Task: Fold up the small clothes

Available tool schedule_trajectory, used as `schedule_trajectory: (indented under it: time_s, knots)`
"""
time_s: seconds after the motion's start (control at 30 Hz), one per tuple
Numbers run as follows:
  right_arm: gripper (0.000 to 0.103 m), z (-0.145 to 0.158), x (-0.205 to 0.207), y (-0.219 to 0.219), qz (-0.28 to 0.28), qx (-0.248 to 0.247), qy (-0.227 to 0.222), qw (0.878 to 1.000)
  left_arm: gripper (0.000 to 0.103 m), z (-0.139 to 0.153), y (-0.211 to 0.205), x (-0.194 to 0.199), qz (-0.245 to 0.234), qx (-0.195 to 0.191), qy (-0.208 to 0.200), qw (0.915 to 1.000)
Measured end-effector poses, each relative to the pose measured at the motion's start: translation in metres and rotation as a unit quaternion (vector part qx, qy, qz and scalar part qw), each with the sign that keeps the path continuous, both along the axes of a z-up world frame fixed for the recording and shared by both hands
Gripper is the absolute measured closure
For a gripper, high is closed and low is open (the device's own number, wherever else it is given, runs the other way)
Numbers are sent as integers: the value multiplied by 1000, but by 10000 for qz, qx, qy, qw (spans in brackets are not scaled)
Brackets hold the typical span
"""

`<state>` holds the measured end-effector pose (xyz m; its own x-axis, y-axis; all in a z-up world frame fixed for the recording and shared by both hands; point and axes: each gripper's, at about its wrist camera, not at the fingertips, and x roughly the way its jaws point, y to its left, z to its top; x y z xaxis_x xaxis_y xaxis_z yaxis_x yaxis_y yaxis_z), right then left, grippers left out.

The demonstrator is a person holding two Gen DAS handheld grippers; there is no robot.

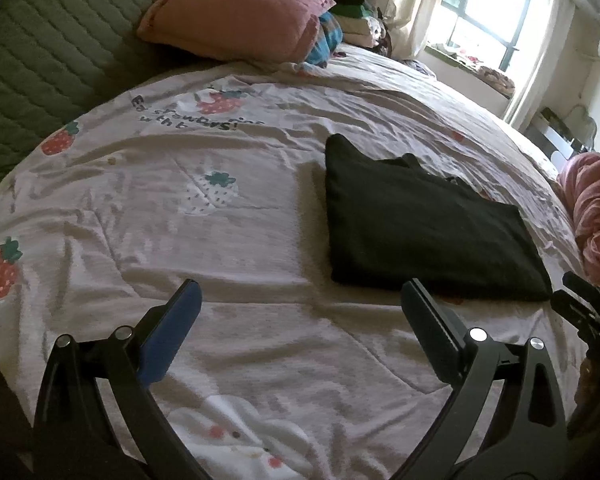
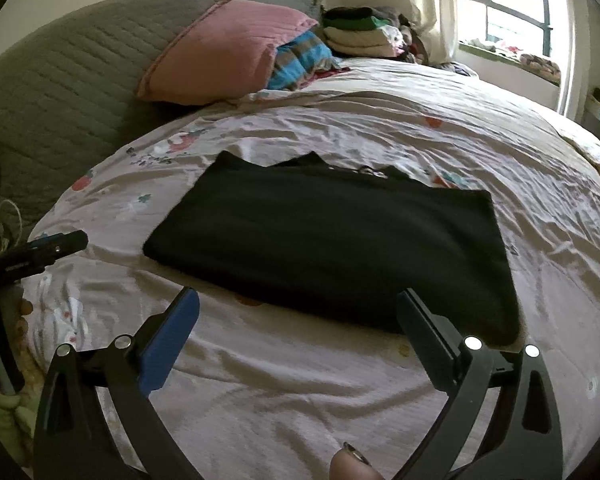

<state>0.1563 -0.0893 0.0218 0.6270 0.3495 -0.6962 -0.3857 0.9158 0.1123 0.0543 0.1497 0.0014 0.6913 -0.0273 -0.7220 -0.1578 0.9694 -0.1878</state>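
A black garment [image 1: 424, 220] [image 2: 336, 236] lies folded into a flat rectangle on the strawberry-print bed cover [image 1: 160, 240] [image 2: 284, 376]. My left gripper [image 1: 302, 286] is open, hovering over bare cover to the near left of the garment. My right gripper [image 2: 298, 294] is open too, with nothing between its fingers, just short of the garment's near edge. The other gripper shows in each view: the right one [image 1: 580, 304] at the right edge, the left one [image 2: 48, 250] at the left edge with a hand [image 2: 4, 320] on it.
A pink pillow [image 1: 236, 8] [image 2: 216, 52] leans on a grey-green quilted headboard [image 1: 48, 52] [image 2: 64, 80]. A stack of folded clothes [image 2: 360, 30] sits at the far side near the window [image 2: 508, 4]. A pink blanket [image 1: 596, 212] bunches at the right. A fingertip [image 2: 352, 466] shows at the bottom.
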Motion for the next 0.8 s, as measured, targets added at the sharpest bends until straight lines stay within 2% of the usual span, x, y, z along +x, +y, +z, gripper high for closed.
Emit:
schedule_trajectory:
  time_s: [0.5,0.8]
  knots:
    - [5,6,-3,49,479,-61,-109,9988,10,7,16,-8,187,-10,-137,9997]
    - [5,4,-2,71,692,-111,-163,9974,10,17,20,3,215,-61,-215,9995]
